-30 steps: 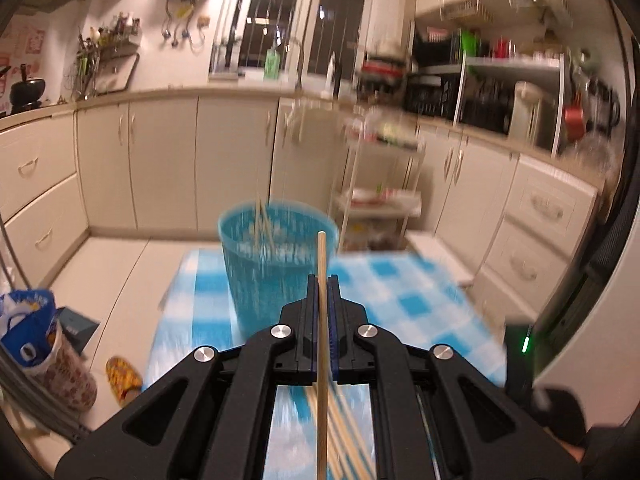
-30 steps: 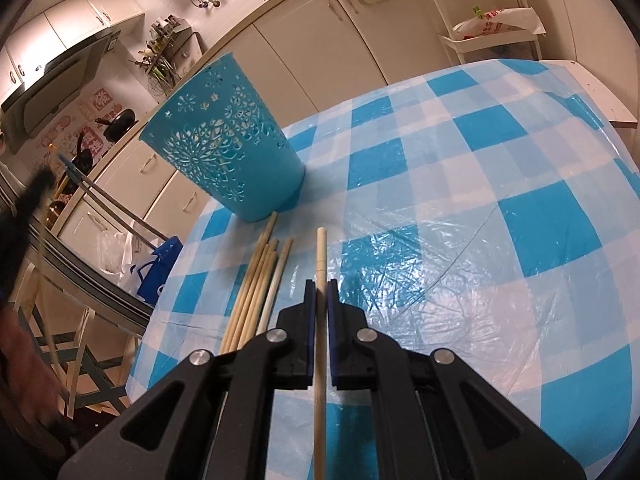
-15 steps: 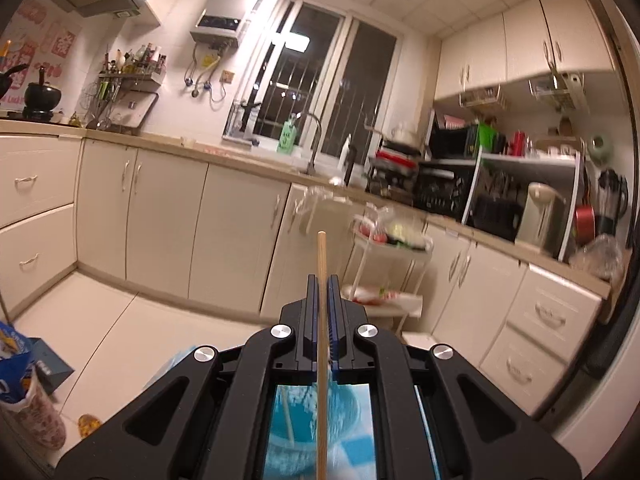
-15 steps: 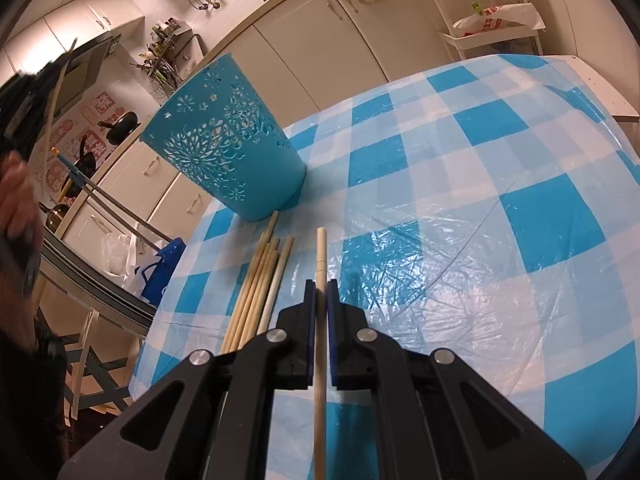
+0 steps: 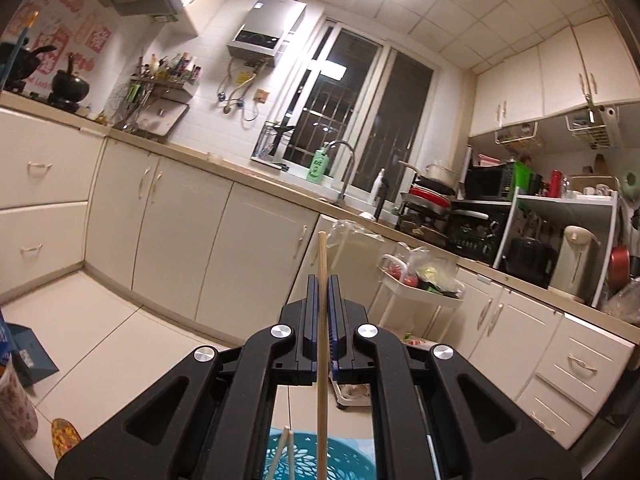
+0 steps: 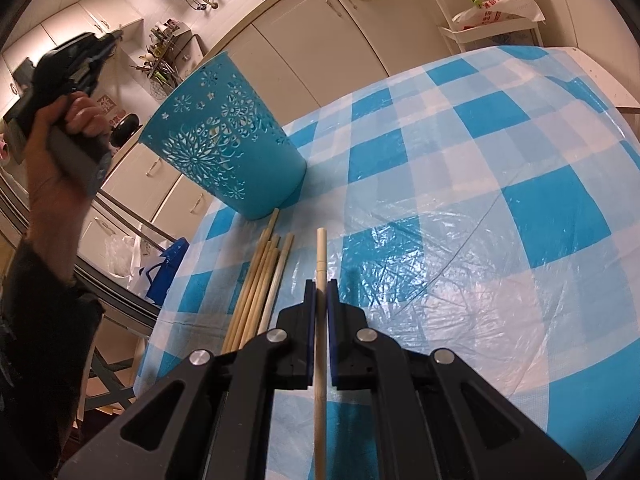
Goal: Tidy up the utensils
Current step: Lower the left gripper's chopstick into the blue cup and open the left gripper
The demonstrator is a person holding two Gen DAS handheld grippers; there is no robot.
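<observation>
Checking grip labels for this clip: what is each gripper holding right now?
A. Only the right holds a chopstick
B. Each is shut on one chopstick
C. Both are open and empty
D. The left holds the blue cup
B: the left gripper and the right gripper each pinch a single chopstick.

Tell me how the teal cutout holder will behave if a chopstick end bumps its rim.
The holder looks like thin perforated plastic, so probably light. It is tall with a narrow base, so a rim bump might tip it. The plastic-covered tablecloth looks slick, so it may slide.
</observation>
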